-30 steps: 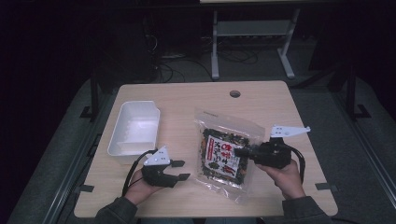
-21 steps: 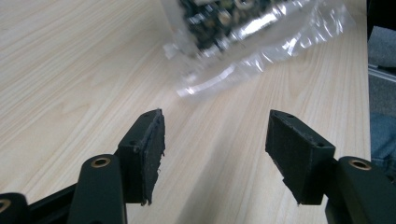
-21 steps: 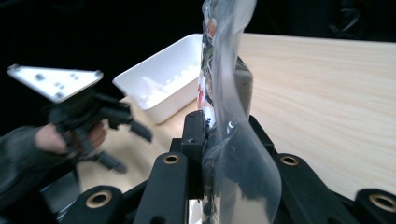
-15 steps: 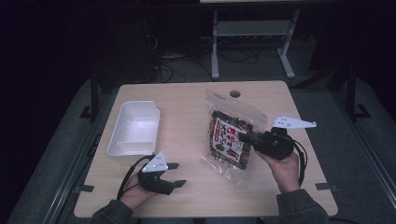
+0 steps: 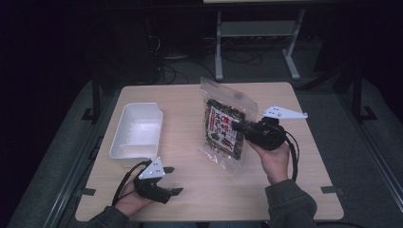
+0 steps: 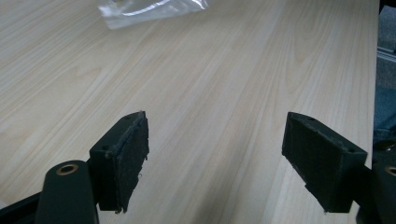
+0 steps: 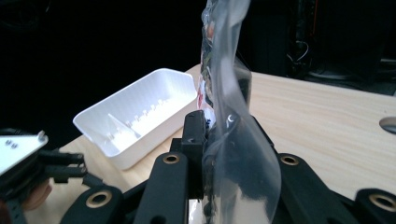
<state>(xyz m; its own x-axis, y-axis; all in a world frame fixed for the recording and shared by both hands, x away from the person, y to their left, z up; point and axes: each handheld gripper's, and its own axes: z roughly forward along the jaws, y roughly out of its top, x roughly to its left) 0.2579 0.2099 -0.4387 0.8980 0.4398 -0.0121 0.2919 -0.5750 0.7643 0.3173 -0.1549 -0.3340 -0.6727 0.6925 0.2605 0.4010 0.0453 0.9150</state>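
Observation:
A clear plastic snack bag [image 5: 225,126] with a dark printed label hangs lifted above the wooden table [image 5: 190,102], held upright by its right edge. My right gripper [image 5: 243,128] is shut on that bag; in the right gripper view the bag [image 7: 224,93] rises from between the black jaws. My left gripper [image 5: 172,180] rests low near the table's front left edge, open, with nothing between its pads [image 6: 126,154]. A corner of the bag [image 6: 149,9] shows at the top of the left gripper view.
A white plastic bin [image 5: 138,133] stands empty at the table's left side, also seen in the right gripper view [image 7: 140,116]. A round cable hole [image 7: 390,125] lies in the tabletop at the back. A metal stand [image 5: 256,33] is on the floor behind.
My right gripper has raised the bag off the table and tipped it upright, moving it toward the back. My left gripper slid slightly nearer the front edge.

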